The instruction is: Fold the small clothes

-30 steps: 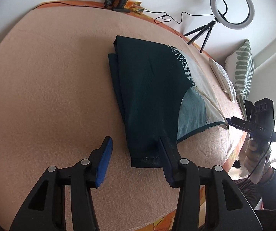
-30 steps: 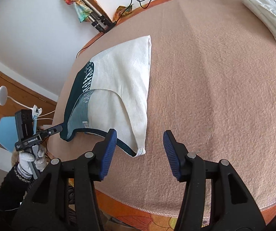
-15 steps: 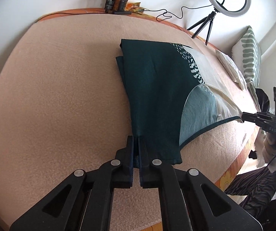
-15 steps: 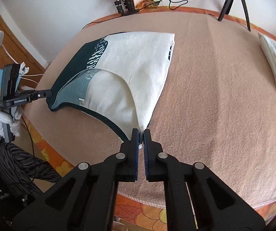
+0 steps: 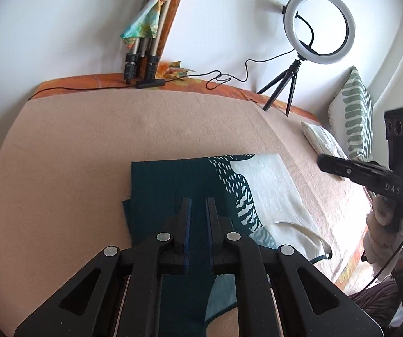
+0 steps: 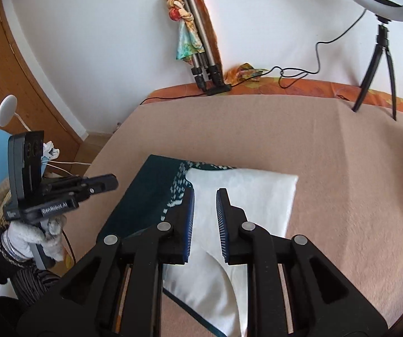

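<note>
Low in both wrist frames, each tool hovers slightly parted, holding nothing: left tool [image 5: 198,226] over the garment's [image 5: 170,185] dark half, right tool [image 6: 204,220] over its white half on the bed [image 6: 327,174].

- Garment [image 5: 238,196]: dark teal and cream cloth with a speckled band between, folded flat on the peach blanket, lower centre of both frames.

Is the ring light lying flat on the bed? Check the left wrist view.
No, the ring light stands upright on its small tripod at the bed's far edge.
</note>
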